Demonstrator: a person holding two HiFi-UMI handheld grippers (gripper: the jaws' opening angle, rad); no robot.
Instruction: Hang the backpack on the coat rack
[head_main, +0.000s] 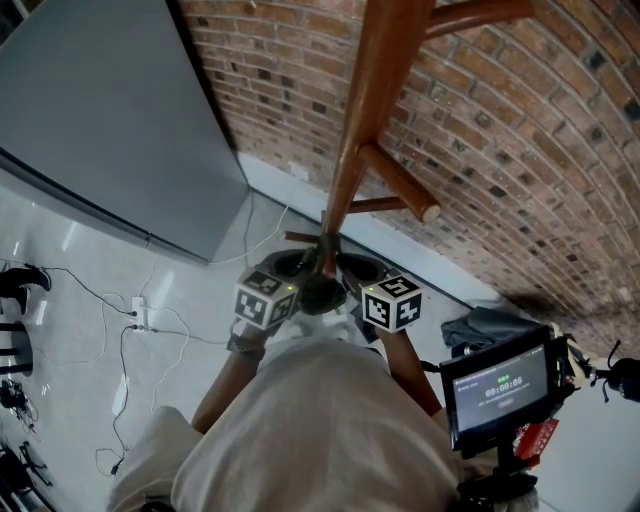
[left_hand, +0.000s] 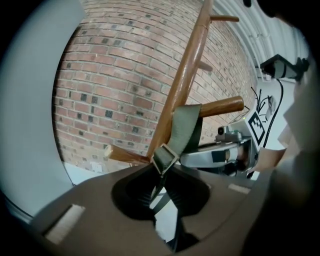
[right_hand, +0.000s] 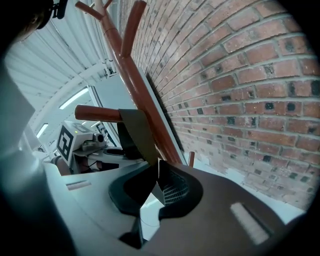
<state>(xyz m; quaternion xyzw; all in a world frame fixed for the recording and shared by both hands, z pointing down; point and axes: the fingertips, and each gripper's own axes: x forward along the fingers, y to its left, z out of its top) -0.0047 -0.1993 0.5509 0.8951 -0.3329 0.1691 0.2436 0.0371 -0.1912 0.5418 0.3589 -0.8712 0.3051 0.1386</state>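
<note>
Beside the person, a small screen (head_main: 500, 385) is showing digits too blurred to read. Ahead, the left claw (left_hand: 160, 192) is pinching shut on the olive backpack strap (left_hand: 186, 127) below its buckle (left_hand: 165, 159), and the right claw (right_hand: 150, 194) is clamping the strap too. Beyond, that strap is draping over a peg (left_hand: 222, 106) of the wooden coat rack (left_hand: 190, 65) before the brick wall (left_hand: 115, 95).

Both arms are held out close together, left gripper (head_main: 292, 266) and right gripper (head_main: 358, 270) each clamped on a strap (left_hand: 185, 125).
</note>
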